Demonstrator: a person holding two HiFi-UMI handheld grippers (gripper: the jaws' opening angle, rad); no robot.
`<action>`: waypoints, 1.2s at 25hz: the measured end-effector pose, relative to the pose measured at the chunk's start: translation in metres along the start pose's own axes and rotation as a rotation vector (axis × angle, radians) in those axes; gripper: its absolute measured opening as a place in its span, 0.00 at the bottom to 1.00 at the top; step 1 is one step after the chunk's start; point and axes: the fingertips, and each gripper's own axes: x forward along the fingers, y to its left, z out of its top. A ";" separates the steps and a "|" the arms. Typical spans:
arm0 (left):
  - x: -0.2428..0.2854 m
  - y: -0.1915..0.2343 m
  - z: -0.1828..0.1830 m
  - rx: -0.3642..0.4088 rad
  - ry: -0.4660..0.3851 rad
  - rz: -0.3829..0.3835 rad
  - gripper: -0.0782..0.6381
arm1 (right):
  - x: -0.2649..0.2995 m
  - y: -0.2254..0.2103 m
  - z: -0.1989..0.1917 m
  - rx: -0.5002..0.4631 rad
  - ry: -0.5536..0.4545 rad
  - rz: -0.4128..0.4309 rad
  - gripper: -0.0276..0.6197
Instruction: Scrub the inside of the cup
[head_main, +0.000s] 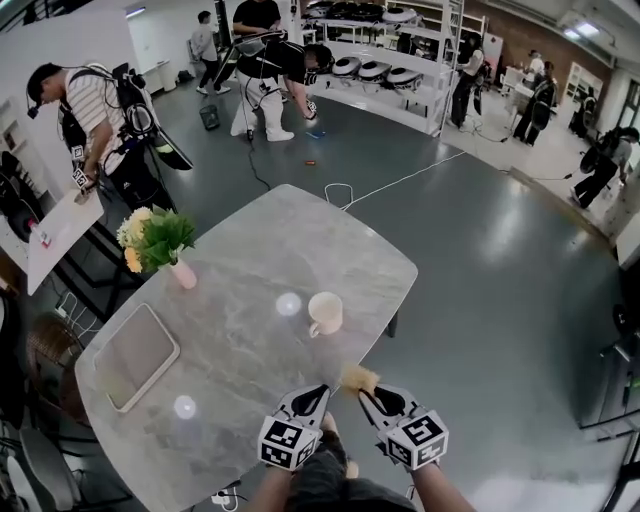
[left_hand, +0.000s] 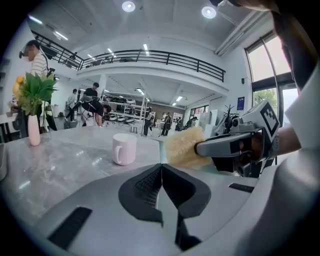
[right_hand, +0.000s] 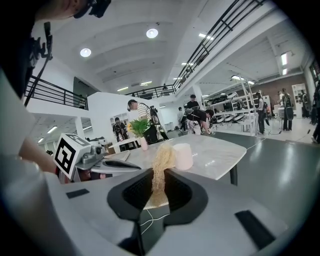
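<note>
A white cup (head_main: 325, 313) stands upright on the marble table (head_main: 230, 300), its handle toward the near left; it also shows in the left gripper view (left_hand: 123, 148) and the right gripper view (right_hand: 183, 156). My right gripper (head_main: 360, 387) is shut on a yellow loofah sponge (head_main: 359, 377), which sticks up between its jaws (right_hand: 161, 170) and appears at the right of the left gripper view (left_hand: 184, 147). My left gripper (head_main: 322, 391) is shut with nothing in it. Both grippers hover at the table's near edge, short of the cup.
A pink vase of flowers (head_main: 157, 243) stands at the table's left, a flat grey tray (head_main: 135, 355) near its front left corner. People work across the grey floor (head_main: 480, 260) beyond; a second table (head_main: 60, 230) is at left. White cables lie under the table edge.
</note>
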 end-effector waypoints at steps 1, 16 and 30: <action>0.003 0.007 0.003 -0.007 -0.002 0.005 0.13 | 0.007 -0.003 0.004 -0.005 0.003 0.005 0.14; 0.051 0.079 0.035 -0.019 0.013 -0.012 0.13 | 0.094 -0.022 0.049 -0.045 0.055 0.084 0.14; 0.062 0.110 0.031 0.007 0.033 -0.025 0.13 | 0.121 -0.051 0.085 -0.080 0.054 0.060 0.14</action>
